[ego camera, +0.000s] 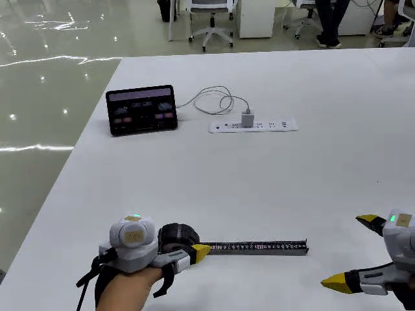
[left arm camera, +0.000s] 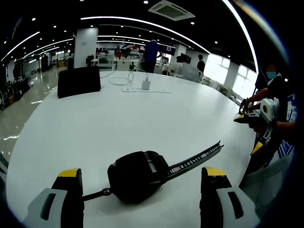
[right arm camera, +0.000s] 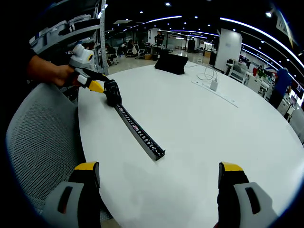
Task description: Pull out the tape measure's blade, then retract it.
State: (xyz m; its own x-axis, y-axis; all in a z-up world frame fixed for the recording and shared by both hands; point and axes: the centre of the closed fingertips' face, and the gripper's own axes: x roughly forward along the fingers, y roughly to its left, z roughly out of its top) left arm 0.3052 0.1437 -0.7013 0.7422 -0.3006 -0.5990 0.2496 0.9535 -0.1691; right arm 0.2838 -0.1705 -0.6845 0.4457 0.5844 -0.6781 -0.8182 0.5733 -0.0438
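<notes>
White desk [ego camera: 292, 175] in an open office under rows of ceiling lights, glossy floor off its left edge, office chairs [ego camera: 211, 19] past the far edge.

Printed scale of figures and ticks along the blade [ego camera: 256, 247], too small to read for sure. Coloured panels on the tablet [ego camera: 142, 109] screen, wording blurred.

Flat on the desk close to the near edge, toward the near left corner: black tape measure case [ego camera: 178, 235], blade drawn out and lying along that edge, its tip [right arm camera: 159, 153] resting on the desk. Short black strap [left arm camera: 95, 194] trailing from the case.

Low over the desk, left gripper [left arm camera: 141, 176] with jaws spread wide, 1 yellow-tipped jaw on each side of the case. Gap visible on both sides in the left gripper view, nothing clamped.

Further along the near edge, right gripper [ego camera: 353, 251], well apart from the blade's tip, jaws wide apart and empty. Bare desk between the 2.

Toward the far left of the desk, tablet propped upright. Just beside it, white power strip [ego camera: 253, 125] with 1 white charger [ego camera: 248, 119] plugged in and a looped cable [ego camera: 214, 100] running toward the tablet.

Beyond the far edge, people [left arm camera: 152, 50] standing in the background.
</notes>
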